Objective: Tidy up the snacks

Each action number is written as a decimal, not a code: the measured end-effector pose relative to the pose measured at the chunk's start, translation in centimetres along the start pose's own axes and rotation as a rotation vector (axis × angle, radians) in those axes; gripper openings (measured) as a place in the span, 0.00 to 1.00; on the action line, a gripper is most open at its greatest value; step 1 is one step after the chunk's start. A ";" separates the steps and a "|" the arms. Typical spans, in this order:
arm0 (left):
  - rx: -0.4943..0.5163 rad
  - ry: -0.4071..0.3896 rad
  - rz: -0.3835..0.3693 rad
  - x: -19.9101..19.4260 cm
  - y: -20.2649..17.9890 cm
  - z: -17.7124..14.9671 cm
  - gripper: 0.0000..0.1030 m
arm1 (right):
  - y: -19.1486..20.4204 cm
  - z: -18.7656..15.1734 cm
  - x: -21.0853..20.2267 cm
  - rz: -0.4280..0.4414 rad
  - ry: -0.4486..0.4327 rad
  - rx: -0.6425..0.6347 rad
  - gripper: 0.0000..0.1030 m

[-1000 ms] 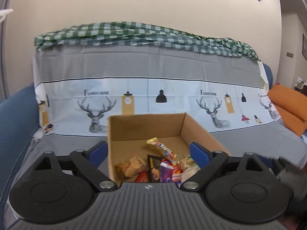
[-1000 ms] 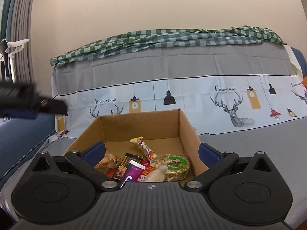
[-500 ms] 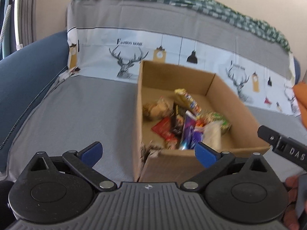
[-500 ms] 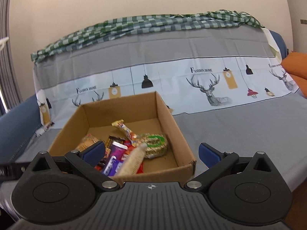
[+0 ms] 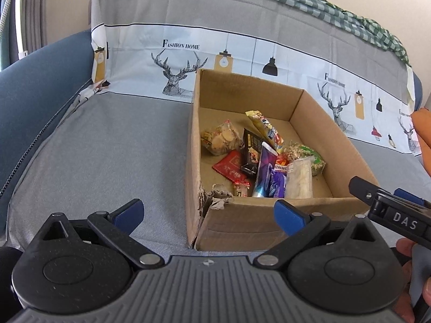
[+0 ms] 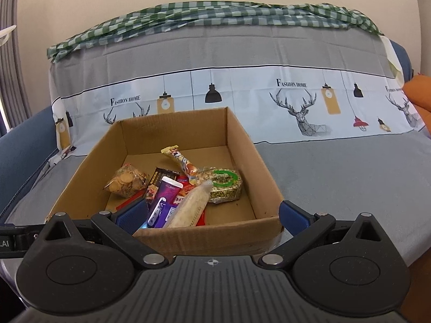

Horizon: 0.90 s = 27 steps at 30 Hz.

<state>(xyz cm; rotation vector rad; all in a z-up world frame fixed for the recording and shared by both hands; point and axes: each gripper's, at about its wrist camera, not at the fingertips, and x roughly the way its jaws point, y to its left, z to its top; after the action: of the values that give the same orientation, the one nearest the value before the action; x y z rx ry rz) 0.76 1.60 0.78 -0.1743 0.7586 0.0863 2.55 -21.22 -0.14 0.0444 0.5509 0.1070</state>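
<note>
Sofa draped in grey cover (image 5: 107, 148), cardboard box (image 5: 250, 223) of heaped snacks (image 6: 172, 188) before me: my left gripper (image 5: 207, 212) and right gripper (image 6: 212, 215) hover wide open, empty; slick overlapping wrappers may slip or drag neighbours.

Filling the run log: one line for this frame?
left hand-held gripper open | right hand-held gripper open | snacks piled in cardboard box | nothing grasped
</note>
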 end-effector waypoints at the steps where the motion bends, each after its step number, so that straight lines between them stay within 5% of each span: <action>1: -0.001 0.005 0.002 0.1 0.0 0.0 0.99 | 0.0 0.0 0.0 0.000 0.000 -0.002 0.99; 27: 0.014 0.029 0.010 0.6 -0.5 -0.3 0.99 | -0.2 -0.1 -0.2 0.002 0.000 -0.001 0.99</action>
<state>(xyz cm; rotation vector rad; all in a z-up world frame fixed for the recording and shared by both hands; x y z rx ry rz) 1.00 1.05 0.21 -0.1586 0.7889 0.0877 2.39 -21.40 -0.13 0.0438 0.5513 0.1097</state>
